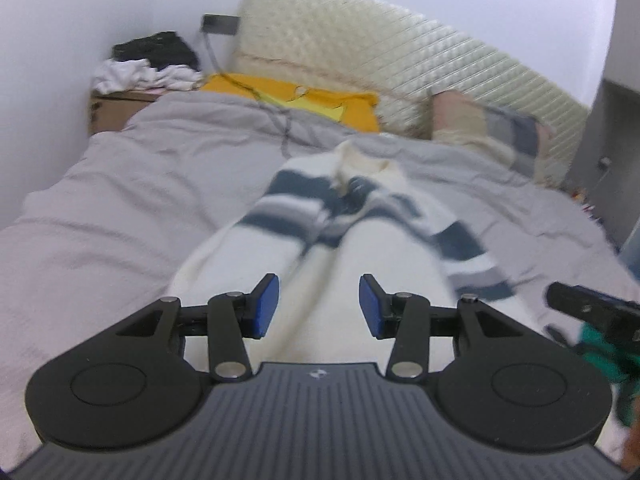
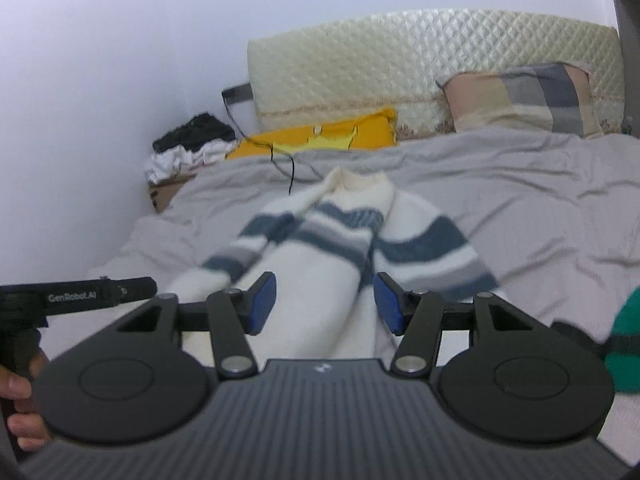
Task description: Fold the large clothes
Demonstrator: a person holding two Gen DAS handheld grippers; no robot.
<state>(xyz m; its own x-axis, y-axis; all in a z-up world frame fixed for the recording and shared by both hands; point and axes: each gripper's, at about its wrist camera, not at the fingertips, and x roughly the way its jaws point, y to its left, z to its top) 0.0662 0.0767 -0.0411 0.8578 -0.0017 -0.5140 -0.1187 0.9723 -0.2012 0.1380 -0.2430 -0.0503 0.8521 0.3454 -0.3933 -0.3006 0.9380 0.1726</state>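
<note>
- We see a cream sweater with dark blue and grey stripes lying on the grey bed cover, collar toward the headboard, its lower body reaching back under both grippers.
- In the left wrist view our left gripper hovers above the cream lower part of the sweater, jaws partly apart, blue pads bare, nothing between them.
- In the right wrist view our right gripper does the same over the sweater's body, jaws partly apart and gripping nothing.
- Only the left view shows the right gripper from outside, a dark bar at the right edge with a green sleeve behind it.
- Only the right view shows the left gripper from outside, a black bar at the left edge, with the fingers of the hand that holds it.
- The right view shows the checked pillow whole against the headboard; the left view has it blurred at the far right.
- Both views show a yellow garment by the headboard with a dark cable trailing over it.
- A cardboard box stands beside the bed by the wall; white cloth and a black item are heaped on top of it. What lies deeper inside, we cannot tell.
</note>
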